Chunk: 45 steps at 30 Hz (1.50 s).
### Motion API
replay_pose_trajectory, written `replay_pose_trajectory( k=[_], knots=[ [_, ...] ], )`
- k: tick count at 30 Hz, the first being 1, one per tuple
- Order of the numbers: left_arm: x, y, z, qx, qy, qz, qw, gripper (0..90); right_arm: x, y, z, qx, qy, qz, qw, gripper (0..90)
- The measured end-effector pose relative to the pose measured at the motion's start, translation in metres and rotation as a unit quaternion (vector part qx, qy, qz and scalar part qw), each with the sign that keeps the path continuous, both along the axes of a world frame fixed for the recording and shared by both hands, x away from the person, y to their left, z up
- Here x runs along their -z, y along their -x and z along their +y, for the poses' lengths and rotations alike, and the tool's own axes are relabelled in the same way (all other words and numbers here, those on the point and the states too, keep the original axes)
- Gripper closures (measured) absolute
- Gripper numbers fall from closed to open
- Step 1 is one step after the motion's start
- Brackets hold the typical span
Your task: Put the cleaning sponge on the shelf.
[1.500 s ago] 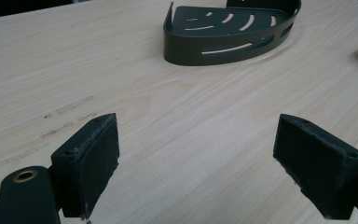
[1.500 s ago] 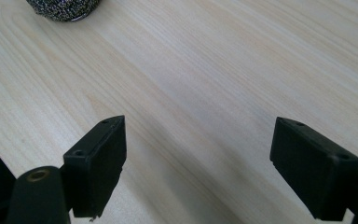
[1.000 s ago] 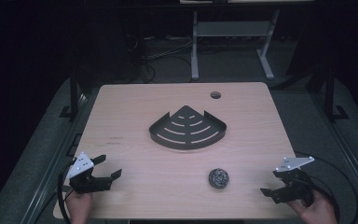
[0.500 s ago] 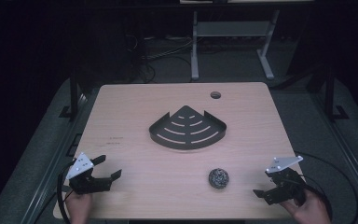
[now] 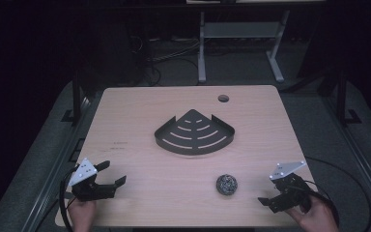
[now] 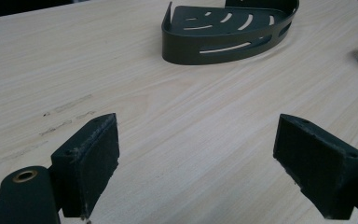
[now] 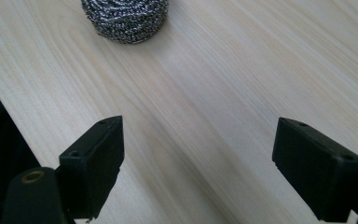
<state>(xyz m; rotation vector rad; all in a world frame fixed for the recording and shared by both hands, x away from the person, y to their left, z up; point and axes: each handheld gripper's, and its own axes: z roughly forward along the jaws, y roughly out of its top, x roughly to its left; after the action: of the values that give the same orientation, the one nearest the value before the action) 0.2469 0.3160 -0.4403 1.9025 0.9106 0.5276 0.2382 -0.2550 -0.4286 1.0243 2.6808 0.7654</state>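
Right gripper [image 5: 274,200]: jaws spread, empty, near table [image 5: 140,121] front edge, facing scourer [image 5: 226,184] lying just ahead; rack [image 5: 194,133] at centre. Advice: straddle scourer squarely, close gently. Left gripper [image 5: 107,178]: spread, idle

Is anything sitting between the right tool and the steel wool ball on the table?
Nothing visible. The right tool is open and aimed at the steel wool ball, with bare table between them. The corner caddy stands farther back, off that line.
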Motion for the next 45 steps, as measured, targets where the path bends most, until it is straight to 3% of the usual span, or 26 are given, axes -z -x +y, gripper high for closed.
replay_pose_trajectory(
  k=[25,45],
  knots=[
    [0.0,0.0,-0.001,0.002,0.001,-0.002,1.0,13.7,-0.005,-0.007,0.035,-0.044,0.014,0.004,0.9989,15.5],
    [-0.001,0.001,0.0,0.0,0.003,-0.002,1.0,13.7,-0.009,-0.026,0.072,-0.091,0.023,0.011,0.9955,15.2]
  ],
)
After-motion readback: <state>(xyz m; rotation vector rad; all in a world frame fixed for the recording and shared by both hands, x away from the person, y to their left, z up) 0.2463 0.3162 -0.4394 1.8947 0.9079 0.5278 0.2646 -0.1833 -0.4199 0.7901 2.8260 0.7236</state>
